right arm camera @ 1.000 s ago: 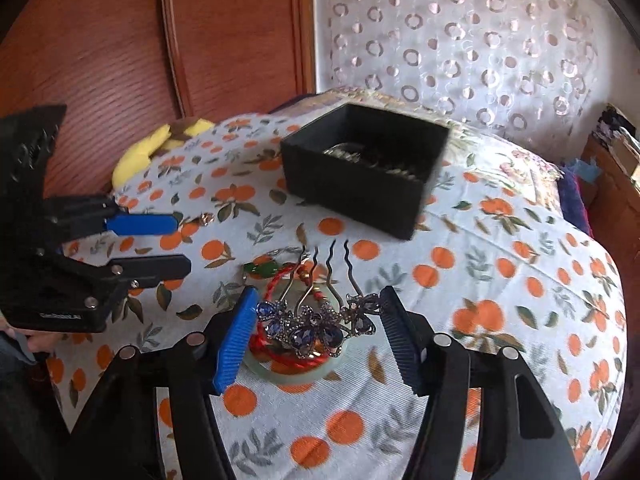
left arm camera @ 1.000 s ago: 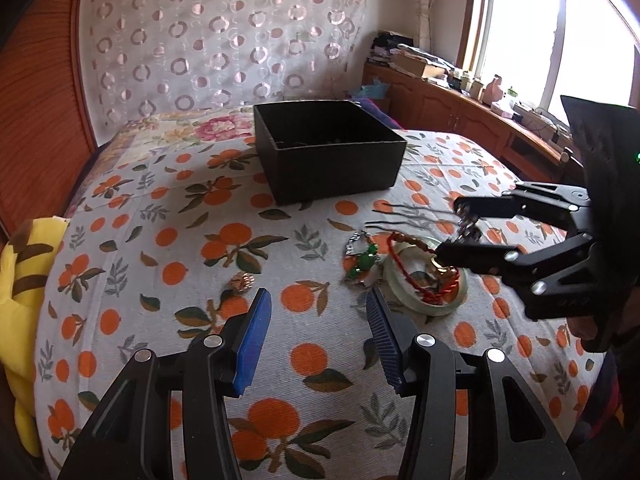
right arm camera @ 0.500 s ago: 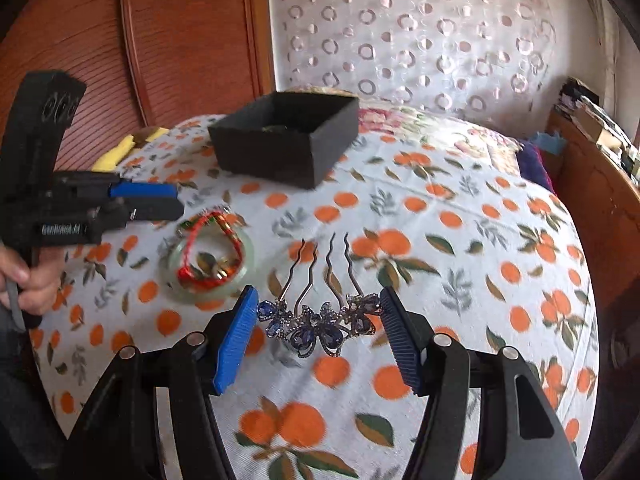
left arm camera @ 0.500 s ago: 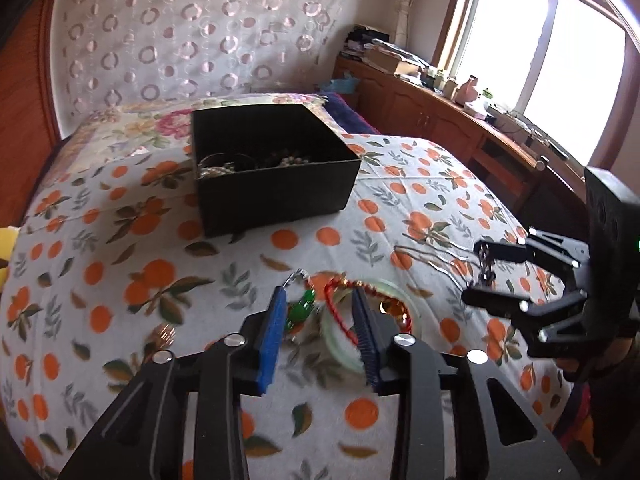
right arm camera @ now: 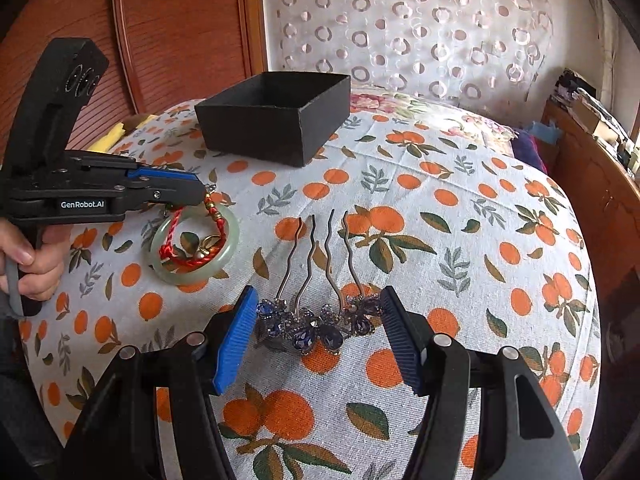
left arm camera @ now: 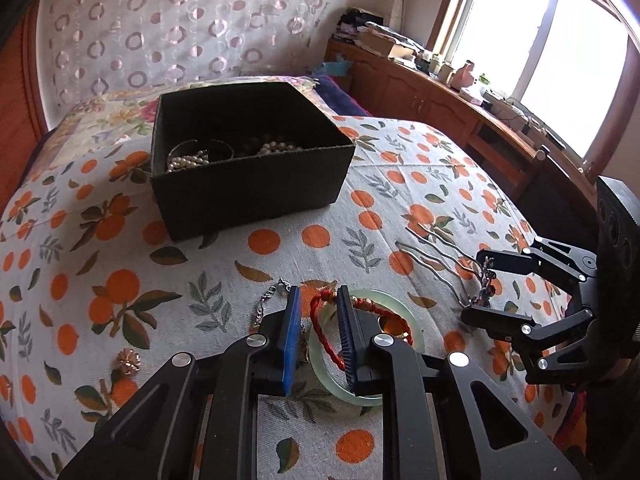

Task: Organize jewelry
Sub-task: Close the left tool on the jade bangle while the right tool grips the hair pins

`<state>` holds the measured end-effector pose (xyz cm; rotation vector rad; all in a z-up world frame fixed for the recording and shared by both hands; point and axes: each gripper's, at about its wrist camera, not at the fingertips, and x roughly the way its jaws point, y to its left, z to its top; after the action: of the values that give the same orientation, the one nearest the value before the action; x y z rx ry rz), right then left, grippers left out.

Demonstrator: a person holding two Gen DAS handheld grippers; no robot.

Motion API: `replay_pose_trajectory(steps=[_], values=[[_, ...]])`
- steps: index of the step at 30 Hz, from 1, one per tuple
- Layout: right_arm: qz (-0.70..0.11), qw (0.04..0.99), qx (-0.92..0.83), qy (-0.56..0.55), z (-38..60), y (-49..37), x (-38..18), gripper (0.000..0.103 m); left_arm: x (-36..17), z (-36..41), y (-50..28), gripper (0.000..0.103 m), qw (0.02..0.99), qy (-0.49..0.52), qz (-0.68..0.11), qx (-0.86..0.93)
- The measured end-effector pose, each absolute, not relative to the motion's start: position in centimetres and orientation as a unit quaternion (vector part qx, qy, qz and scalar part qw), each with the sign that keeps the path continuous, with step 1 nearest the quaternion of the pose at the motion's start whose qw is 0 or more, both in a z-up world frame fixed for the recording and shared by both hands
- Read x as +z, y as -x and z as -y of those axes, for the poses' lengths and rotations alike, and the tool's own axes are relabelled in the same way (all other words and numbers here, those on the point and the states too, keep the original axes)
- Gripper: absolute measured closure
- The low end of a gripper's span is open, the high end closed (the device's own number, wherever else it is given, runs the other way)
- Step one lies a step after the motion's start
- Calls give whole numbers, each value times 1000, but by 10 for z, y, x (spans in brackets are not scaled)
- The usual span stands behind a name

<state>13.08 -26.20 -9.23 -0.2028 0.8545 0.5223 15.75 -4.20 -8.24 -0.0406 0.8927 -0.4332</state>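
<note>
Your bed (right arm camera: 460,240) lies bare right of the hair comb (right arm camera: 320,320), room to pass there. The black box (left arm camera: 248,168) blocks the far middle, top open. Bangle (right arm camera: 196,244) and red cord (left arm camera: 324,336) crowd your left tongs (left arm camera: 318,328); right tongs (right arm camera: 316,336) straddle the comb.

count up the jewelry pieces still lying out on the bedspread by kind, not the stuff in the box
Jade bangle: 1
Red cord bracelet: 1
Blue jeweled hair comb: 1
Silver chain piece with green beads, partly hidden by the left gripper: 1
Small rose-gold ornament: 1
Total: 5
</note>
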Motion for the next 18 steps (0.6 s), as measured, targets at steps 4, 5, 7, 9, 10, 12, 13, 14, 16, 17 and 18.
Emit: replay_pose_trajectory(steps=[4, 5, 7, 9, 10, 12, 13, 14, 16, 17, 18], values=[[-409, 873, 248, 97, 263, -130, -92, 38, -83, 42, -158, 97, 876, 22, -432, -212], [-409, 873, 247, 96, 263, -131, -92, 38, -84, 43, -158, 100, 876, 19, -433, -213], [-409, 874, 246, 95, 264, -131, -91, 38, -83, 45, -156, 100, 877, 13, -431, -211], [-409, 874, 245, 92, 264, -131, -91, 38, -80, 45, -154, 101, 879, 13, -427, -212], [-409, 874, 245, 92, 265, -131, -91, 38, -78, 46, -153, 101, 881, 12, -424, -211], [-409, 874, 244, 92, 265, -131, -91, 38, -71, 46, -149, 101, 888, 6, -412, -203], [-409, 875, 243, 93, 265, -130, -90, 38, -67, 45, -148, 101, 890, 6, -409, -201], [-408, 875, 244, 95, 264, -130, -90, 38, -63, 44, -147, 101, 893, 5, -404, -199], [-405, 875, 247, 98, 264, -128, -89, 38, -55, 42, -144, 101, 899, 5, -393, -195], [-403, 875, 248, 99, 263, -128, -88, 38, -51, 41, -143, 101, 902, 3, -387, -193], [-399, 877, 248, 99, 263, -127, -87, 38, -46, 40, -141, 101, 905, 1, -381, -189]])
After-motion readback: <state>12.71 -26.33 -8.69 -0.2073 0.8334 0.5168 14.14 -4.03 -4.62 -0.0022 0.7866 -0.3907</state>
